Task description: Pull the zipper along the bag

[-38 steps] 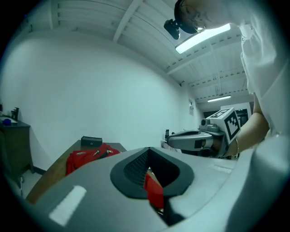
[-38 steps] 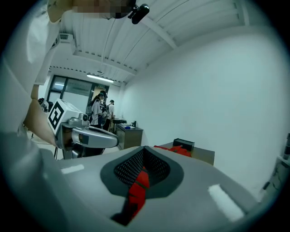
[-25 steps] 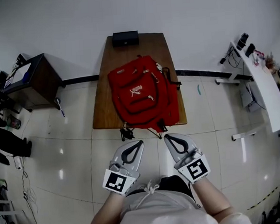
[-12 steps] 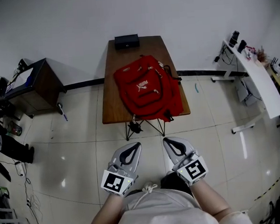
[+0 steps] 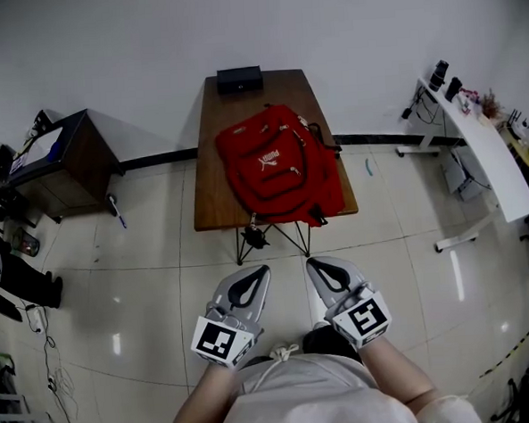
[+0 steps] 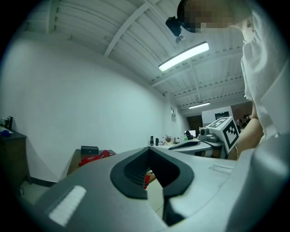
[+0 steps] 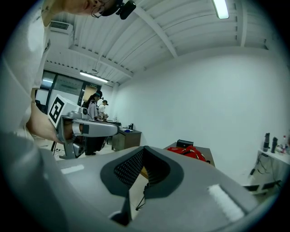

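Observation:
A red backpack (image 5: pixel 280 165) lies flat on a brown wooden table (image 5: pixel 213 209) by the far wall, with zipper pulls showing on its front. It also appears far off as the red bag (image 6: pixel 93 158) in the left gripper view and the red bag (image 7: pixel 190 152) in the right gripper view. Both grippers are held close to the person's body, well short of the table. The left gripper (image 5: pixel 263 270) and the right gripper (image 5: pixel 310 263) each have their jaws together with nothing between them. The left gripper (image 6: pixel 148 148) and the right gripper (image 7: pixel 144 147) point toward the table.
A black box (image 5: pixel 239 79) sits at the table's far end. Black straps (image 5: pixel 253 240) hang off the near edge. A dark cabinet (image 5: pixel 69 160) stands at the left and a white desk (image 5: pixel 489 161) at the right. Tiled floor lies between the person and the table.
The table and backpack now look a little smaller and farther off in the head view than a second ago. Both grippers have kept their place and stayed shut.

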### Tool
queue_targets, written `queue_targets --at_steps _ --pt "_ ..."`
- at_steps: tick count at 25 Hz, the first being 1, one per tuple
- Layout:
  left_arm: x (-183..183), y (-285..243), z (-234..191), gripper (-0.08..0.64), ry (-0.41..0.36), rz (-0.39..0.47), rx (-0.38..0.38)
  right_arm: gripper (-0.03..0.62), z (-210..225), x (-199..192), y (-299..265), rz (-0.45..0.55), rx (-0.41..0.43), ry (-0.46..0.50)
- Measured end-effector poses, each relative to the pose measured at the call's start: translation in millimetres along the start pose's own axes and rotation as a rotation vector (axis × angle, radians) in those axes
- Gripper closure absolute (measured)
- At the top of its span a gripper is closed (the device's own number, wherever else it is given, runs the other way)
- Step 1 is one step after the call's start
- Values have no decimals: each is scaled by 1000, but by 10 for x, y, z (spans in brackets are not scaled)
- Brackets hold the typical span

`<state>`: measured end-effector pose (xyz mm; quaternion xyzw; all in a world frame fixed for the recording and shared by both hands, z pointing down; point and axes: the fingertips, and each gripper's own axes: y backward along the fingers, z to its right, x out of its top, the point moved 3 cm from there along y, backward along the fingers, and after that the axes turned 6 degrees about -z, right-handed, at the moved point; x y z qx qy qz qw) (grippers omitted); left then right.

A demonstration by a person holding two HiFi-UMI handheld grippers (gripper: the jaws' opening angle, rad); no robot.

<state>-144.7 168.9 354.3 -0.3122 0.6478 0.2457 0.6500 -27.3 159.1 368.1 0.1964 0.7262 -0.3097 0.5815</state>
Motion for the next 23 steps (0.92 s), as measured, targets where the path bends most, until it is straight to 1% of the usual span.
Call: queue_targets --at_steps 8,23 --pt "-26 -18 34 554 1 -6 -4 584 -21 54 29 26 2 1" --pt "-77 -23 15 554 19 -19 16 584 -17 22 47 21 3 -22"
